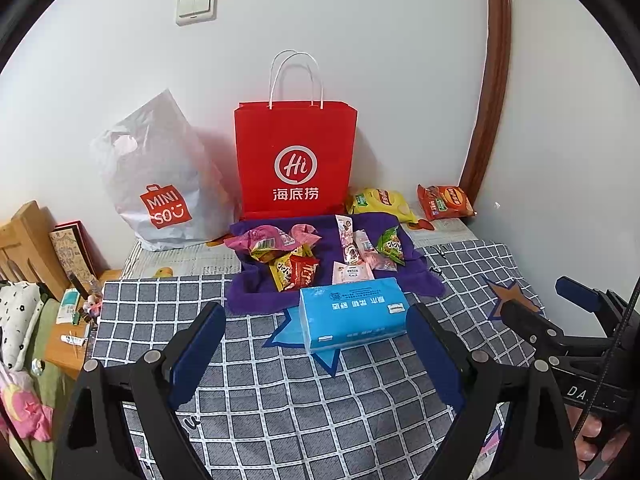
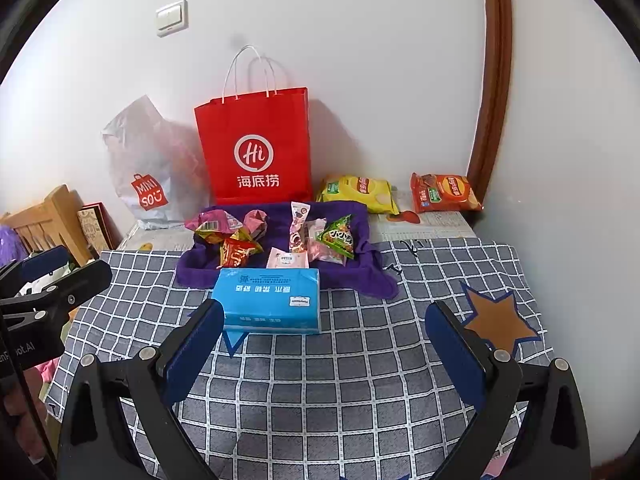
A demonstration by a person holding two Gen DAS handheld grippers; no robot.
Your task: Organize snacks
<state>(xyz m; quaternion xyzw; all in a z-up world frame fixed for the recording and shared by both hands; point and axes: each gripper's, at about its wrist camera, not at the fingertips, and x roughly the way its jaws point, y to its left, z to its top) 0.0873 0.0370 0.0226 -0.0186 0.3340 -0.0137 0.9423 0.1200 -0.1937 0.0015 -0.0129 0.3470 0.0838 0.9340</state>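
Two grippers hover over a bed covered in a grey checked sheet [image 1: 304, 400], both angled down toward a pile of snacks. At the back, a red paper bag [image 1: 295, 160] with white handles stands upright against the white wall. Beside it, on its left, slumps a grey plastic shopping bag [image 1: 160, 184]. In front of the red bag lies a purple cloth [image 1: 256, 292], and on it sits a cluster of small snack packets [image 1: 296, 264] in pink, yellow, red and green. Touching the cloth's near edge is a blue tissue pack [image 1: 352, 312]. Right of the red bag lie a yellow crisp bag [image 2: 360, 194] and an orange crisp bag [image 2: 442, 192], close together. The left gripper [image 1: 316, 344] has its jaws wide apart, holding nothing. The right gripper [image 2: 324, 340] is likewise spread wide and empty.
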